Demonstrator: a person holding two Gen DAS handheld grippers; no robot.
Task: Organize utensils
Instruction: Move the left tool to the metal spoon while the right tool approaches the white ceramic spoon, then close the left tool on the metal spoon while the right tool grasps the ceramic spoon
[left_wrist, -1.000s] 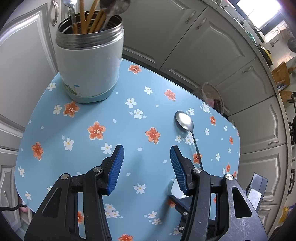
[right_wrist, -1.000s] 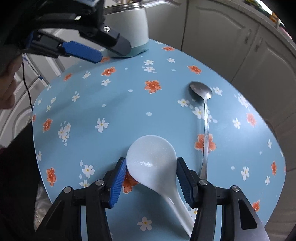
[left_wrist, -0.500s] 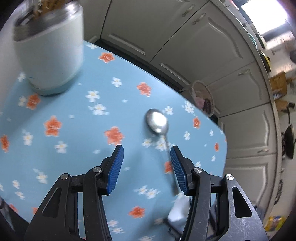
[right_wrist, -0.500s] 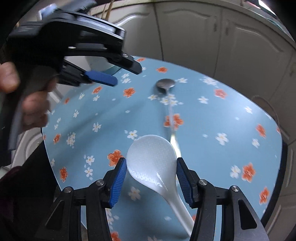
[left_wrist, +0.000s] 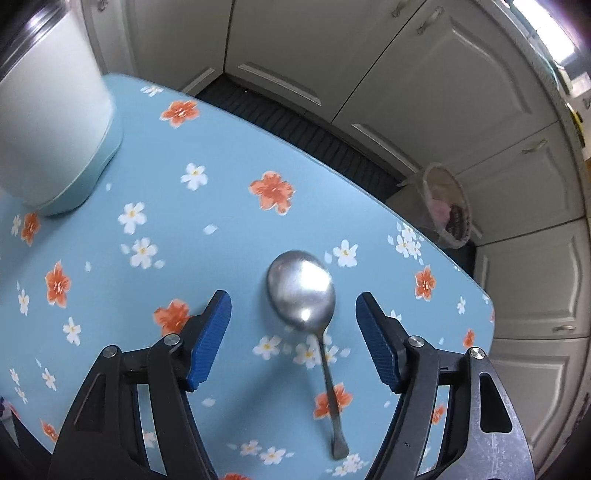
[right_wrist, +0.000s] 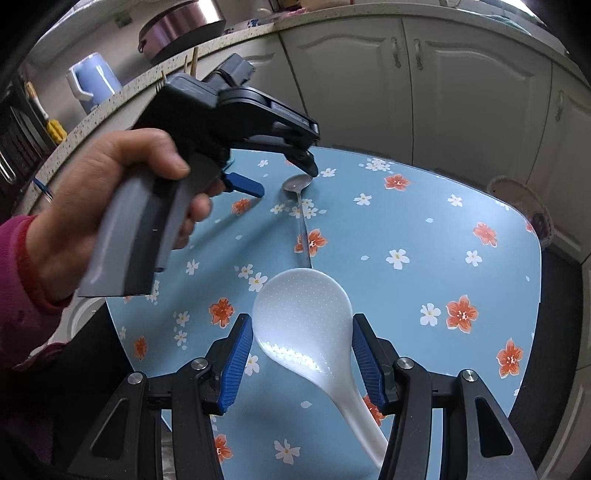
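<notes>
A metal spoon (left_wrist: 301, 291) lies on the blue flowered table (left_wrist: 155, 177), handle towards me. My left gripper (left_wrist: 293, 299) hovers over its bowl, one pad on each side, none touching; its jaws are opening. The same spoon (right_wrist: 297, 182) and left gripper (right_wrist: 280, 177) show in the right wrist view, held by a person's hand (right_wrist: 122, 199). My right gripper (right_wrist: 301, 321) is shut on the head of a white rice paddle (right_wrist: 303, 317), held above the table. A white utensil container (left_wrist: 48, 122) stands at the table's far left, its top cut off.
Cream cabinets (left_wrist: 424, 74) surround the table. A wicker basket (left_wrist: 447, 210) sits on the floor beyond the right edge. On the counter stand a blue jug (right_wrist: 94, 81) and a steel pot (right_wrist: 181, 26).
My left gripper moved from near the container to over the metal spoon, lower, with its jaws wider. The right gripper rose and rolled with the paddle still in it.
</notes>
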